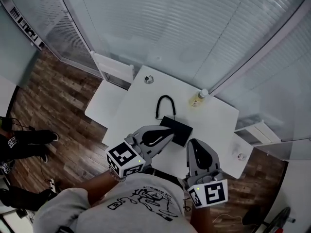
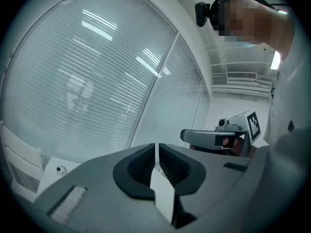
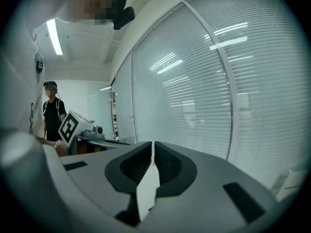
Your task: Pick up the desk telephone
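Observation:
The black desk telephone [image 1: 179,129] lies in the middle of the white table [image 1: 141,101], and its black cord [image 1: 165,104] loops away toward the far side. My left gripper [image 1: 169,134] is shut and empty, its tip at the phone's near left edge. My right gripper [image 1: 192,142] is also shut and empty, just off the phone's near right corner. Whether either touches the phone I cannot tell. In the left gripper view the jaws [image 2: 155,155] meet on nothing, and the right gripper [image 2: 217,137] shows beyond. The right gripper view shows closed jaws [image 3: 153,152] and the left gripper [image 3: 80,127]; the phone is hidden in both.
A small bottle of yellowish liquid [image 1: 198,98] stands at the table's far right. A small round object [image 1: 148,79] lies at the far left corner, another [image 1: 240,156] at the right edge. White shelf units [image 1: 115,70] [image 1: 257,130] flank the table. A person [image 3: 51,113] stands behind.

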`<state>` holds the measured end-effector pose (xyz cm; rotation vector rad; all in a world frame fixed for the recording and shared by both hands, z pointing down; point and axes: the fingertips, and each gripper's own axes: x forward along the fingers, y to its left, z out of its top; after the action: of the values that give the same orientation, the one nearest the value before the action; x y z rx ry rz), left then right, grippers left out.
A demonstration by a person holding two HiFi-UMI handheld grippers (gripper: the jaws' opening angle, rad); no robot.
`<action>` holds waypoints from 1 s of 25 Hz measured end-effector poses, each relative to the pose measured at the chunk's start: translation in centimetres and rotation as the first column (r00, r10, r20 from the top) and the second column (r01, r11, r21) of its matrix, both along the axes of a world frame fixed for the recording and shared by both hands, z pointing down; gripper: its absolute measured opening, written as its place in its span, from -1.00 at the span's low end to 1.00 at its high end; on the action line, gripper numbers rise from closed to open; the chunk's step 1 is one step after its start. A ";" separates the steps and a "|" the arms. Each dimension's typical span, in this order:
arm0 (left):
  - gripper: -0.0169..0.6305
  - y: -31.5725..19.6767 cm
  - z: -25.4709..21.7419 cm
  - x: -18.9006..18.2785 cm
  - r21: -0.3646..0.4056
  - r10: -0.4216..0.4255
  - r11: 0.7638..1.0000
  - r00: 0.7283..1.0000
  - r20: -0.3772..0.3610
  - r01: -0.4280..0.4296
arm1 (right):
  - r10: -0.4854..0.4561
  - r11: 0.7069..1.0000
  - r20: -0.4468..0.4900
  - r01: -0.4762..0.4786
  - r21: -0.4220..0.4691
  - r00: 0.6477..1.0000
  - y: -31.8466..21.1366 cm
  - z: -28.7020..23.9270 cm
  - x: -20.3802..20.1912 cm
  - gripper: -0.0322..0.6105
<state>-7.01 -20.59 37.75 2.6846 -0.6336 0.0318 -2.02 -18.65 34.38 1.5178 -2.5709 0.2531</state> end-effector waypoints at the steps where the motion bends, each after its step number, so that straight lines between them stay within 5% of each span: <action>1: -0.92 -0.2 0.7 0.1 -0.014 0.005 1.000 1.000 0.006 -0.005 | 0.000 1.000 0.005 0.000 -0.019 1.000 -0.1 0.7 0.1 -0.86; 11: -0.62 -3.2 12.2 0.0 -0.221 0.017 0.975 0.995 0.103 0.006 | 0.074 0.976 0.020 -0.068 -0.208 0.997 -1.3 10.4 3.3 -0.83; 25: -0.18 -5.3 31.7 0.0 -0.548 0.060 0.834 0.977 0.202 0.063 | 0.138 0.871 0.018 -0.112 -0.478 0.990 -2.5 27.8 6.9 -0.43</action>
<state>-7.01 -25.93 69.43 2.1265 -0.5790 0.4409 4.84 -21.12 62.18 1.4912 -2.2091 0.8795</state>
